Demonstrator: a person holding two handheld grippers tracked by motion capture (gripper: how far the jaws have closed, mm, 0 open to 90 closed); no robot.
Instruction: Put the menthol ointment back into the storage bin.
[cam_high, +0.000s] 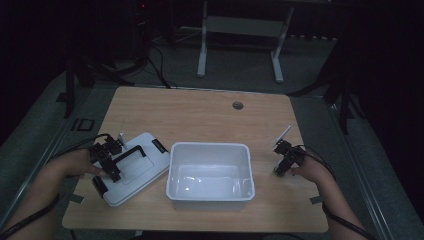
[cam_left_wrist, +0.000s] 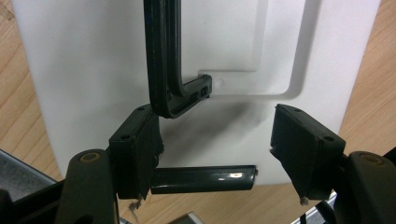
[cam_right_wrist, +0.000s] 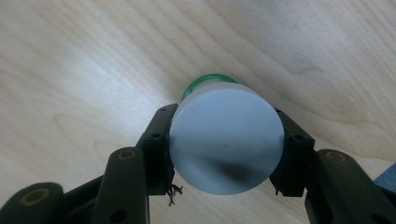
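Observation:
A white lid (cam_high: 145, 172) with a black U-shaped handle (cam_high: 131, 152) lies on the table's left side. My left gripper (cam_high: 118, 161) hovers over it, open. In the left gripper view the handle (cam_left_wrist: 161, 60) stands up from the lid (cam_left_wrist: 93, 56), its corner right by the left jaw, and the gap of the gripper (cam_left_wrist: 217, 135) holds nothing. A black latch (cam_left_wrist: 201, 179) sits at the lid's near edge. At the table's right, my right gripper (cam_high: 281, 167) is shut on a round white-capped container (cam_right_wrist: 226, 154) with a green band, both pads pressing its sides.
An empty white bin (cam_high: 210, 148) stands in the middle of the wooden table (cam_high: 200, 115), between the two hands. A cable hole (cam_high: 238, 105) lies at the back. A white desk frame (cam_high: 202, 50) stands on the floor beyond the table.

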